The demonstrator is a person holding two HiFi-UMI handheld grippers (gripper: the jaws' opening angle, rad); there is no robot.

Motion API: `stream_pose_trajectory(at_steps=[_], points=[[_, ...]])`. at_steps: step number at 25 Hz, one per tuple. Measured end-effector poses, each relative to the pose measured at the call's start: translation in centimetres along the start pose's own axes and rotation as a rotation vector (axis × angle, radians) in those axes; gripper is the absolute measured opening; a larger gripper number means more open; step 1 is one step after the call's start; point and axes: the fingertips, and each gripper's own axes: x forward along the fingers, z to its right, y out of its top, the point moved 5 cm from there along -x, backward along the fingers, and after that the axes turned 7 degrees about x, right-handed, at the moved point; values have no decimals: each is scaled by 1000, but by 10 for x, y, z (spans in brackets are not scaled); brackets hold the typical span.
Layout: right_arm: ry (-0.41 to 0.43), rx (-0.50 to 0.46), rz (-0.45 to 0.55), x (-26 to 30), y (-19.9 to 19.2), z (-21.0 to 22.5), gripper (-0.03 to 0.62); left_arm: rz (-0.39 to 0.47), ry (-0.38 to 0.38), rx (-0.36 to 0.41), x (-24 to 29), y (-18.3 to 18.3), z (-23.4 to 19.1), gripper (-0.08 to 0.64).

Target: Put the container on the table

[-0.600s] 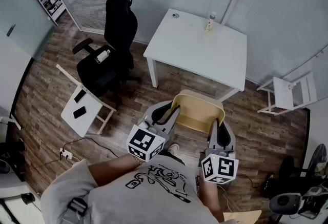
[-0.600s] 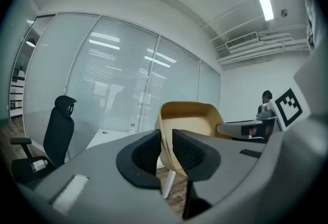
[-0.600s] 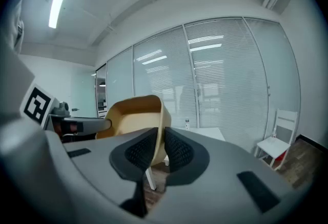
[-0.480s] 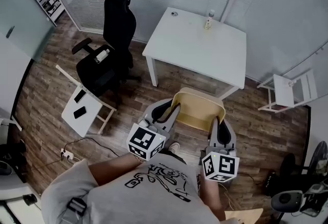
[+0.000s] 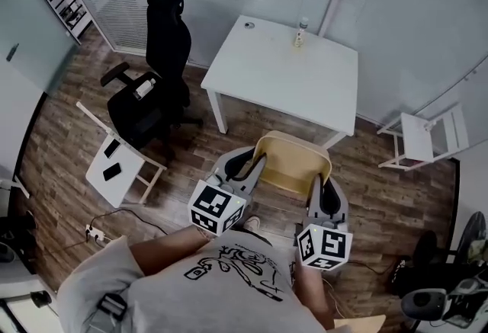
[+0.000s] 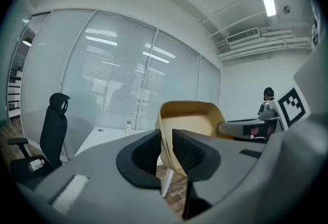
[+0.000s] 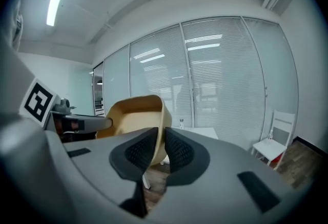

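Container [image 5: 293, 165], tan thin-walled plastic, probably light and stiff with smooth rims best pinched on opposite sides, hangs at lower centre of the head view, left gripper [image 5: 251, 168] and right gripper [image 5: 323, 196] each clamped narrow on a side wall, white table [image 5: 284, 76] well apart, upper centre.

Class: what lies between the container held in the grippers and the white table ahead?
Only a strip of bare wooden floor lies between the container and the table. Nothing stands on that strip. The head view shows this.

head: steeply down from above | 2 gripper views: along jaws, close | shared: container [image 5: 293, 164], table [image 5: 282, 80]
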Motion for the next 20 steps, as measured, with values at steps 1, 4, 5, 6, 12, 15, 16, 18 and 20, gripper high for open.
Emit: stream_pose_trajectory(at_steps=[1,4,5,6,12,15,16,18,20], points=[[2,0,2,0,0,5,35,0,1,-4,5,0,3,66],[15,-3,-12,1,-2,21,35,2,9,-17,17,-2,12,66],[16,-3,-17,2,-3,26,35,3,13,-19,21,-2,15,66],[16,-1,-21,4,-3,31,35,3,14,-21,26,-2,17,66],[17,18,-32,15,-5,46,35,-33,3,-47,43,-9,19,66],[20,30,-43,28,-7,48,35,-44,1,-54,53,-11,10,66],[19,29,-43,33,-6,49,35,-42,0,-56,57,-12,6,66],[20,27,-45,46,-6,50,35,-36,0,-62,66,-12,-4,66],[21,27,-45,61,-4,51,35,-33,-4,-65,76,-11,-15,66]])
